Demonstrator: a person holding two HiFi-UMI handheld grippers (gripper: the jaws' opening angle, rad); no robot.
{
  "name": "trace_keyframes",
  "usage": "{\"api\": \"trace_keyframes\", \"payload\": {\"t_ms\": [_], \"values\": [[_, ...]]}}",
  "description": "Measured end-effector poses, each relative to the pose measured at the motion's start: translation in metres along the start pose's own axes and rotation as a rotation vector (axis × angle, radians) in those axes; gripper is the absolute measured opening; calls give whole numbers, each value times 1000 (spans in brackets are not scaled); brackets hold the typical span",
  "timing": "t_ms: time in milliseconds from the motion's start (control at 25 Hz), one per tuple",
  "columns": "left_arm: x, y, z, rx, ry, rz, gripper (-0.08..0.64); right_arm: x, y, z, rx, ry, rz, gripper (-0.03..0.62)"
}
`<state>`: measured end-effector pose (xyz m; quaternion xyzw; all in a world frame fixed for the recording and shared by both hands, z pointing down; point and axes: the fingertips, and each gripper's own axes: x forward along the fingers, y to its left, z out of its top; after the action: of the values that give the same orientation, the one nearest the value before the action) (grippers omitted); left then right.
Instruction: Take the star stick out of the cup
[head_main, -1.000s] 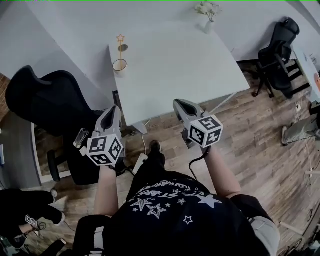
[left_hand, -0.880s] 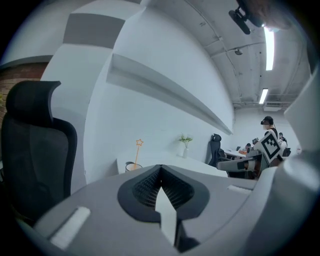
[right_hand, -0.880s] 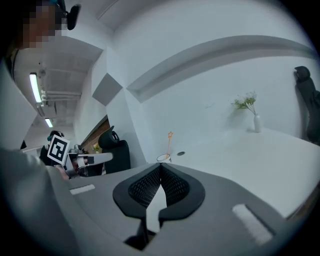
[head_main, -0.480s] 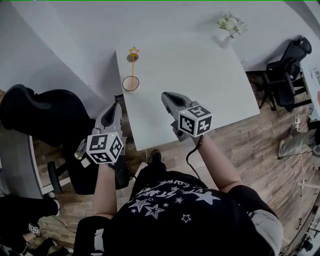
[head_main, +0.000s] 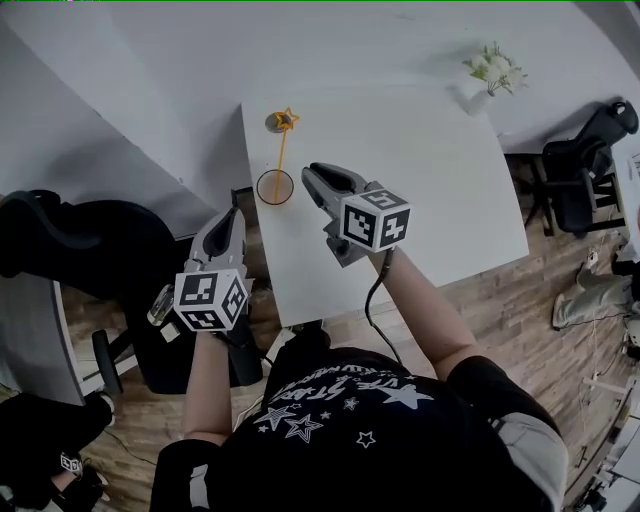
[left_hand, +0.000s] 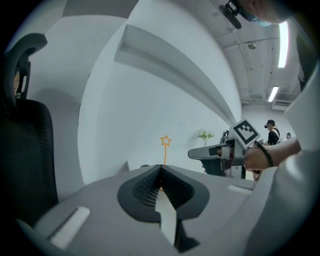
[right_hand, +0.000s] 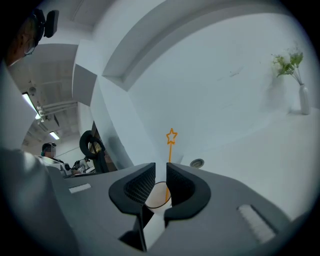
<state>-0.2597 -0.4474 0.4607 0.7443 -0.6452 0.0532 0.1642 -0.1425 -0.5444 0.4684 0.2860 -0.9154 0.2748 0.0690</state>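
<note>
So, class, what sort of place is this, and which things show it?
Probably an office or workroom: a plain white table, a black swivel chair on a wood-look floor, and ceiling strip lights.

The left gripper is held low and close to the body, its jaws pressed flat together, the left marker cube just behind them over the hand. The bare left forearm runs straight back from it. The right gripper reaches further ahead and to its right, nose tipped slightly down. Its jaws have just been opening and stand a narrow gap apart, nothing between the pads. The right forearm stretches out behind the right marker cube
</note>
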Motion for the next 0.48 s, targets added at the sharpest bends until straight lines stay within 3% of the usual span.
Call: {"api": "trace_keyframes", "payload": {"t_ms": [80, 200, 480], "values": [[4, 7, -2, 1, 10, 6, 3, 15, -3, 0, 22, 9, -4, 86], [12, 18, -6, -22, 20, 21, 3, 34, -8, -1, 67, 14, -8, 138], [25, 31, -13, -52, 33, 36, 3, 68, -16, -3, 73, 39, 1, 129]]}}
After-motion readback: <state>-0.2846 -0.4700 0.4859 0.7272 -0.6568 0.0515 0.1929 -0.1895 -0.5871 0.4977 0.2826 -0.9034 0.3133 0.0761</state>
